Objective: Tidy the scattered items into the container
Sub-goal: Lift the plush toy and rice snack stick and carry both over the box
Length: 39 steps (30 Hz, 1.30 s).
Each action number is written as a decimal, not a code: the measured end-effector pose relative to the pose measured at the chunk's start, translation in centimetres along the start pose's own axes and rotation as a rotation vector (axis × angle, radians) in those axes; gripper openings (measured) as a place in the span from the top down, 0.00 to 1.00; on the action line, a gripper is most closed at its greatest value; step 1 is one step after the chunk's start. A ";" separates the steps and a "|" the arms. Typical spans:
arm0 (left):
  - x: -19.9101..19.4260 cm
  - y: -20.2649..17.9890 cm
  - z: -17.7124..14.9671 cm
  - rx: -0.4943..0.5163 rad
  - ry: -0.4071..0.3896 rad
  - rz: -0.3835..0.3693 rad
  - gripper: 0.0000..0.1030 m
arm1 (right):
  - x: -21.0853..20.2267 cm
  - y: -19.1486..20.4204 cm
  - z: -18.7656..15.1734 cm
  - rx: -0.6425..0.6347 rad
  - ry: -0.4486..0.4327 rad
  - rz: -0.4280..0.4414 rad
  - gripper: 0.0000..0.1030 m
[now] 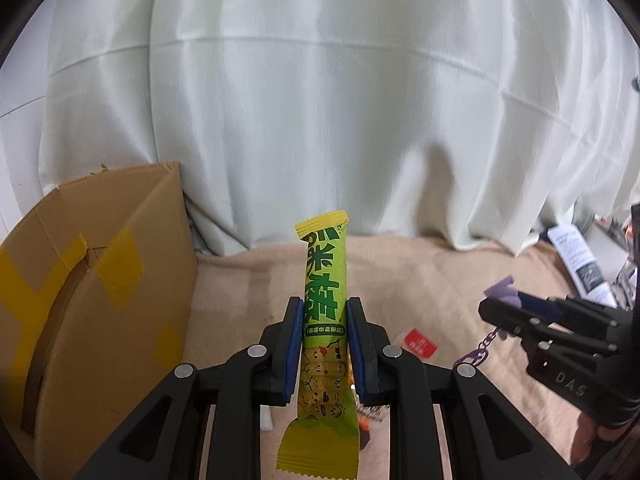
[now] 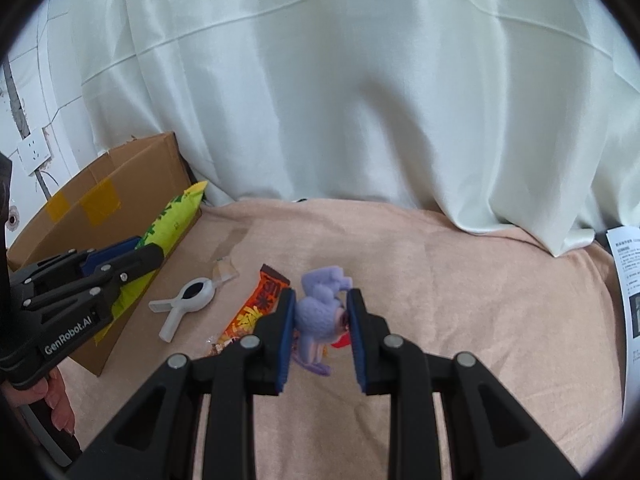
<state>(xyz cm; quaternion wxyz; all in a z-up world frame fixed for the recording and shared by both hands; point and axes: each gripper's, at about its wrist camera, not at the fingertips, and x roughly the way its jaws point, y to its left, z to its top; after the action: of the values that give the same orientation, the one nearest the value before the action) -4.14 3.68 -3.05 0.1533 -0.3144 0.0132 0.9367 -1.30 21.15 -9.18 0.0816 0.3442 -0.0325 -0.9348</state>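
Note:
My left gripper (image 1: 323,304) is shut on a green snack bar (image 1: 324,292) and holds it upright above the cloth, just right of the cardboard box (image 1: 92,288). In the right wrist view the left gripper (image 2: 148,250) holds the green bar (image 2: 176,216) at the box's (image 2: 120,184) right wall. My right gripper (image 2: 320,296) is shut on a purple plush keychain toy (image 2: 320,308), held above the cloth. In the left wrist view the right gripper (image 1: 500,300) shows the toy (image 1: 502,290) with its purple chain hanging down.
On the beige cloth (image 2: 440,280) lie a white clip (image 2: 188,300), an orange snack bar (image 2: 256,312), a clear wrapper (image 2: 224,270) and a red-and-white packet (image 1: 418,344). Printed papers (image 2: 628,280) lie at the right edge. A white curtain hangs behind.

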 end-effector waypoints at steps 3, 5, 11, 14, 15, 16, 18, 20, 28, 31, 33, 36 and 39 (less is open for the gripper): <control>-1.8 0.5 1.4 -0.010 -0.036 -0.008 0.78 | -0.7 0.4 0.9 0.009 -0.017 -0.008 0.71; -3.0 1.3 2.5 -0.016 -0.057 -0.001 0.78 | -1.3 0.6 1.7 0.015 -0.030 -0.009 0.71; -6.5 5.3 5.6 -0.013 -0.100 0.067 0.78 | -3.6 3.0 5.9 -0.007 -0.105 0.011 0.71; -8.8 8.3 6.7 -0.034 -0.133 0.103 0.78 | -4.4 5.2 8.1 -0.031 -0.144 0.037 0.71; -9.4 9.2 6.9 -0.041 -0.143 0.117 0.78 | -4.4 5.9 8.6 -0.035 -0.153 0.047 0.71; -10.2 10.4 7.2 -0.049 -0.151 0.139 0.78 | -4.3 7.1 9.4 -0.043 -0.159 0.062 0.71; -11.2 12.1 7.5 -0.058 -0.161 0.163 0.78 | -4.1 8.9 10.4 -0.055 -0.170 0.089 0.71; -12.2 14.0 7.7 -0.062 -0.165 0.195 0.78 | -3.9 11.0 11.3 -0.075 -0.180 0.119 0.71; -14.3 21.0 6.9 -0.112 -0.166 0.283 0.78 | -2.1 20.6 14.0 -0.158 -0.195 0.236 0.71; -14.3 23.2 6.1 -0.131 -0.153 0.299 0.78 | -1.2 24.1 14.1 -0.180 -0.188 0.272 0.71; -13.9 24.3 5.5 -0.145 -0.140 0.303 0.78 | -0.4 25.7 14.1 -0.194 -0.173 0.287 0.71; -12.9 25.3 4.7 -0.157 -0.125 0.305 0.78 | 0.4 27.4 13.7 -0.202 -0.153 0.302 0.71; -12.3 26.1 3.6 -0.173 -0.108 0.301 0.78 | 1.3 28.4 13.3 -0.204 -0.134 0.309 0.71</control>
<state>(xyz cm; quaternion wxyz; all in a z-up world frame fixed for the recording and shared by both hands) -4.67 -24.16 5.21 -0.0158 -0.2700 -0.0285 0.9623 -7.22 -6.96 3.47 0.2563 0.2622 0.0048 -0.9303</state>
